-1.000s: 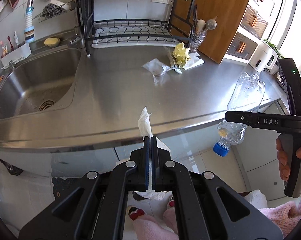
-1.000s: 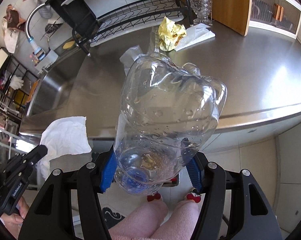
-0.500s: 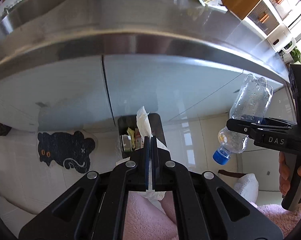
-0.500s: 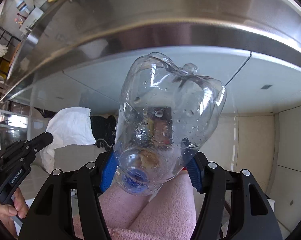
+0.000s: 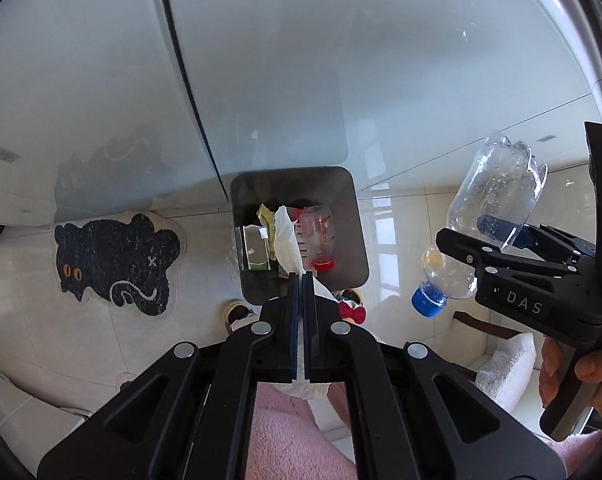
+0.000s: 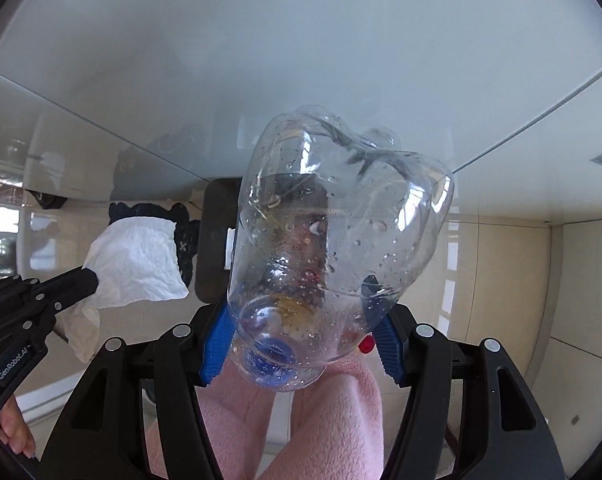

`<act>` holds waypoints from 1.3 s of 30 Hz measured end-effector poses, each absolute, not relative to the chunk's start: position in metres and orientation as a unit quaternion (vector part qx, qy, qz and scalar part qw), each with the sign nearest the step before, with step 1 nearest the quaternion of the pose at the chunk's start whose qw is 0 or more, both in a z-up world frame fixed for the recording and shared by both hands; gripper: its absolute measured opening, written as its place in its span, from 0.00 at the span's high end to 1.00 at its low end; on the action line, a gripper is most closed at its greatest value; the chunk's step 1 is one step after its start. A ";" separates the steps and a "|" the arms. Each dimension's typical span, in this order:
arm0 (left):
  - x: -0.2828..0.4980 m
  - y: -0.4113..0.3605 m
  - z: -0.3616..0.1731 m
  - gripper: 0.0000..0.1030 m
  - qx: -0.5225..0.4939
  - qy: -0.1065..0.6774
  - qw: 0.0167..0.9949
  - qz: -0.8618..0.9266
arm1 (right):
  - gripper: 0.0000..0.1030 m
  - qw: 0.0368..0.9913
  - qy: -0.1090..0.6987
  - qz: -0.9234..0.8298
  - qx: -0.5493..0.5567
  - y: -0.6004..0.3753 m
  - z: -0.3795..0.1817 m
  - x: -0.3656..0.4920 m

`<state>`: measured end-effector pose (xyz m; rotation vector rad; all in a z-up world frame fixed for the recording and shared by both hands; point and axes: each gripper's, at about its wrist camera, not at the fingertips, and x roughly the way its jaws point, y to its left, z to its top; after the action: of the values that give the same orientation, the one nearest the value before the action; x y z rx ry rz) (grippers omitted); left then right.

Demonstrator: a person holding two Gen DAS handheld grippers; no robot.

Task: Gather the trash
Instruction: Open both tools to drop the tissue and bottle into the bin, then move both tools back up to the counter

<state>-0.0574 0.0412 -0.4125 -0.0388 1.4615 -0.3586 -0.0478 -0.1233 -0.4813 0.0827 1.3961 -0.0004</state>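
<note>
My left gripper (image 5: 300,276) is shut on a white paper tissue (image 5: 287,240) and holds it right above the open dark grey trash bin (image 5: 353,216) on the floor. The tissue also shows in the right wrist view (image 6: 137,260). My right gripper (image 6: 301,344) is shut on a clear plastic bottle (image 6: 333,248) with a blue cap, held cap down. In the left wrist view the bottle (image 5: 489,216) hangs to the right of the bin. The bin (image 6: 213,232) lies partly hidden behind the bottle.
The bin holds a bottle with a red cap (image 5: 317,240), a carton and wrappers. A black cat-shaped mat (image 5: 113,264) lies on the tiled floor to the left. White cabinet doors (image 5: 261,60) stand behind the bin. Pink-trousered legs (image 6: 293,420) are below.
Both grippers have dropped from the countertop level and tilted down toward the floor. The bin has grown larger and nearer under the tissue. Both grips are unchanged.
</note>
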 end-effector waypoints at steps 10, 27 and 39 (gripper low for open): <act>-0.033 0.037 -0.482 1.00 -0.027 0.694 0.701 -0.161 | 0.40 0.745 0.663 -0.014 0.069 -0.129 -0.540 -0.026; -0.020 0.049 -0.488 0.52 -0.040 0.699 0.697 -0.153 | 0.39 0.728 0.681 -0.017 0.075 -0.129 -0.558 -0.014; -0.021 0.075 -0.467 0.45 -0.034 0.698 0.705 -0.121 | 0.30 0.719 0.690 0.003 0.080 -0.130 -0.545 -0.015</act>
<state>-0.0207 0.0746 -0.4674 -0.0747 1.5505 -0.2698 -0.0150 -0.1300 -0.5447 0.1778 1.5268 0.0074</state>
